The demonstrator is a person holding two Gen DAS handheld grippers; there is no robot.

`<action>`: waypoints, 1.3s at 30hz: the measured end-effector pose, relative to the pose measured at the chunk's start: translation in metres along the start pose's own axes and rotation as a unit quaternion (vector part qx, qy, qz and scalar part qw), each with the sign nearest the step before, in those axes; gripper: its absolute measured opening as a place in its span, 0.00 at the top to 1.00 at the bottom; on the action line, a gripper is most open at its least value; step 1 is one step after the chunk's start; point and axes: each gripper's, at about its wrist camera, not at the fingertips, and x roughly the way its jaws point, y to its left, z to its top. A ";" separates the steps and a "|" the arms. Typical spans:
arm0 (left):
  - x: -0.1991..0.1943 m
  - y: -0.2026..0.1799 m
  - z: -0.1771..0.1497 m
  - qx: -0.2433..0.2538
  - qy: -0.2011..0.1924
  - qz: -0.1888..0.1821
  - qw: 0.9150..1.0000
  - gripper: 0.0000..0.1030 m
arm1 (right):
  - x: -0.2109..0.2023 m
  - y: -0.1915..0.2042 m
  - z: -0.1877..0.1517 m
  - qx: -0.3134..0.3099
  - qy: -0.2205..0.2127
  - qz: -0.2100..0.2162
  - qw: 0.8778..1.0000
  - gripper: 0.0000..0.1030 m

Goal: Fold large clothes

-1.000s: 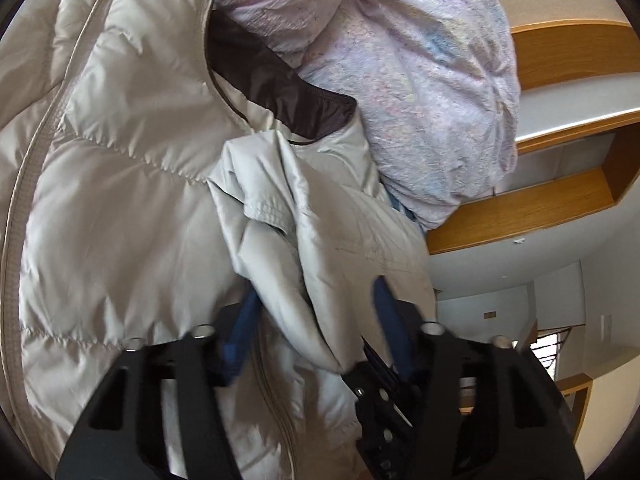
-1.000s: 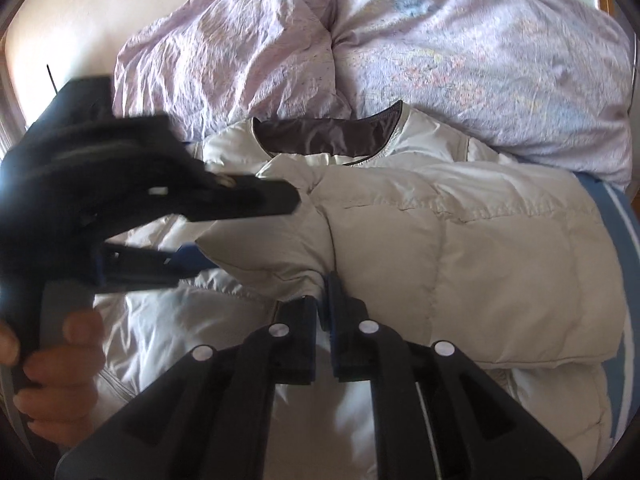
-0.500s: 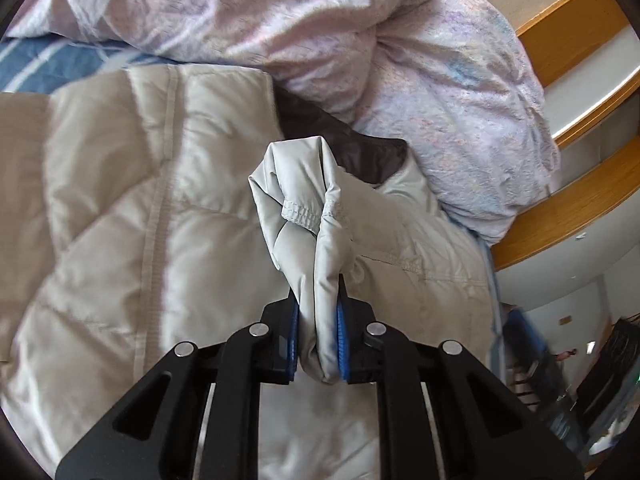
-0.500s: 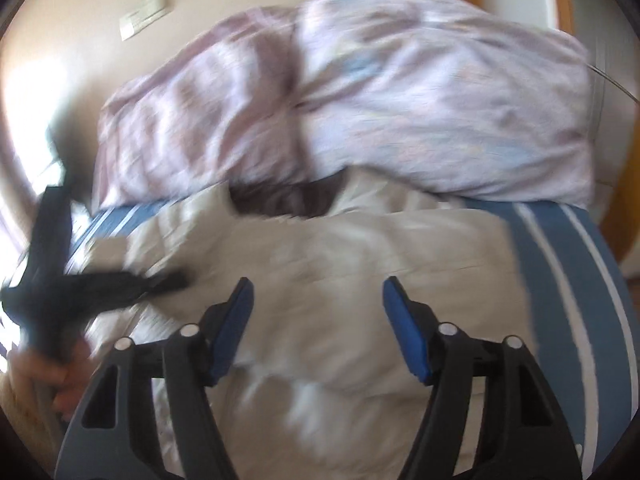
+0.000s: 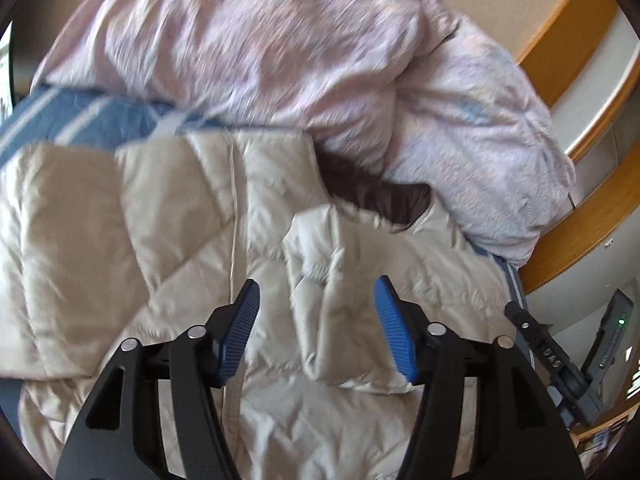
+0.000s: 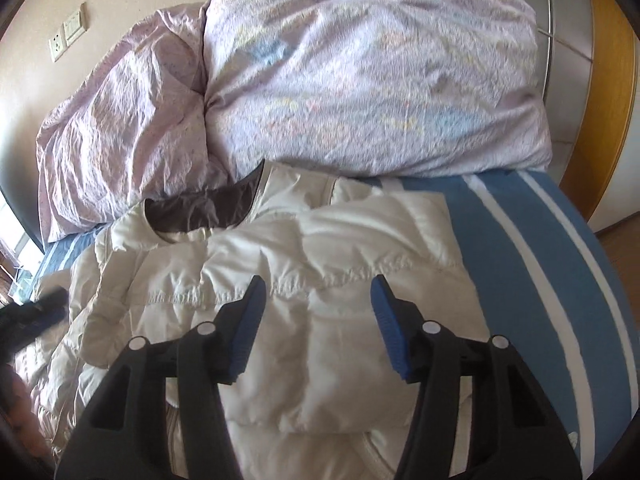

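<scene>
A: What are we seeing as the biggest thing here?

B: We are looking at the lilac duvet point(image 6: 360, 80), which is lying bunched at the far end of the bed. Under it, the blue striped sheet point(image 6: 540, 248) is showing on the right in the right wrist view.

A: And where is the garment lying?

B: We are seeing the cream puffer jacket point(image 6: 320, 264) spread on the sheet, its collar touching the duvet. Its dark brown lining point(image 6: 208, 208) is showing at the neck. In the left wrist view one sleeve point(image 5: 352, 300) is lying folded across the jacket's body.

A: How are our grippers standing?

B: We are holding the left gripper point(image 5: 316, 328) with its jaws spread wide above the folded sleeve, and it is gripping nothing. We are holding the right gripper point(image 6: 316, 324) above the jacket's quilted panel, also spread and gripping nothing.

A: Anything small?

B: We are noticing a wall socket point(image 6: 66, 38) at the upper left in the right wrist view.
</scene>
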 end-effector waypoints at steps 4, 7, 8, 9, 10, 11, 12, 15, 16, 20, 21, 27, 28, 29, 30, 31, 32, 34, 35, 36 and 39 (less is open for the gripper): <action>0.004 -0.039 0.006 0.045 -0.005 -0.027 0.999 0.32 | 0.009 0.006 0.003 -0.010 -0.001 -0.011 1.000 0.46; 0.028 -0.061 0.004 0.069 0.019 -0.027 0.997 0.32 | 0.018 0.012 0.000 -0.024 -0.001 -0.026 0.999 0.46; 0.039 -0.064 0.000 0.076 0.028 -0.017 0.997 0.32 | 0.022 0.016 -0.001 -0.032 0.000 -0.033 0.999 0.46; 0.048 -0.066 -0.005 0.082 0.036 -0.008 0.996 0.32 | 0.026 0.018 -0.003 -0.040 0.002 -0.038 0.998 0.46; 0.057 -0.067 -0.009 0.089 0.042 0.003 0.995 0.32 | 0.030 0.020 -0.005 -0.046 0.004 -0.042 0.998 0.46; 0.065 -0.066 -0.014 0.095 0.047 0.015 0.994 0.33 | 0.036 0.023 -0.006 -0.053 0.012 -0.048 0.997 0.46; 0.072 -0.064 -0.018 0.101 0.049 0.029 0.993 0.33 | 0.042 0.025 -0.008 -0.058 0.019 -0.053 0.997 0.46; 0.083 -0.061 -0.028 0.131 0.039 0.062 0.989 0.34 | 0.061 0.031 -0.015 -0.079 0.050 -0.071 0.993 0.44; 0.085 -0.062 -0.031 0.142 0.036 0.071 0.987 0.34 | 0.067 0.033 -0.017 -0.089 0.059 -0.078 0.991 0.44; 0.098 -0.066 -0.041 0.172 0.037 0.106 0.979 0.34 | 0.079 0.039 -0.020 -0.106 0.072 -0.093 0.987 0.43; 0.100 -0.066 -0.042 0.172 0.036 0.108 0.978 0.34 | 0.080 0.039 -0.021 -0.107 0.071 -0.094 0.987 0.43; 0.096 -0.062 -0.038 0.164 0.047 0.097 0.981 0.34 | 0.081 0.039 -0.024 -0.112 0.067 -0.098 0.987 0.41; 0.085 -0.059 -0.037 0.155 0.046 0.081 0.983 0.34 | 0.079 0.037 -0.023 -0.105 0.070 -0.094 0.988 0.40; 0.074 -0.056 -0.036 0.149 0.044 0.067 0.986 0.34 | 0.075 0.035 -0.022 -0.099 0.072 -0.091 0.988 0.38; 0.057 -0.051 -0.035 0.144 0.038 0.051 0.988 0.34 | 0.069 0.034 -0.022 -0.092 0.070 -0.089 0.989 0.36; 0.043 -0.048 -0.035 0.144 0.026 0.043 0.988 0.33 | 0.064 0.035 -0.021 -0.086 0.066 -0.086 0.990 0.36; 0.026 -0.043 -0.035 0.150 0.010 0.039 0.988 0.32 | 0.058 0.038 -0.019 -0.080 0.057 -0.076 0.992 0.36; 0.006 -0.040 -0.034 0.160 -0.012 0.047 0.986 0.26 | 0.050 0.051 -0.017 -0.083 0.041 -0.064 0.994 0.36; -0.004 -0.037 -0.033 0.162 -0.019 0.052 0.985 0.25 | 0.049 0.062 -0.017 -0.091 0.037 -0.063 0.993 0.36; -0.010 -0.034 -0.033 0.160 -0.021 0.054 0.985 0.25 | 0.049 0.069 -0.018 -0.097 0.036 -0.059 0.993 0.36; -0.030 -0.015 -0.032 0.137 -0.023 0.051 0.989 0.25 | 0.058 0.102 -0.029 -0.137 0.049 -0.059 0.988 0.35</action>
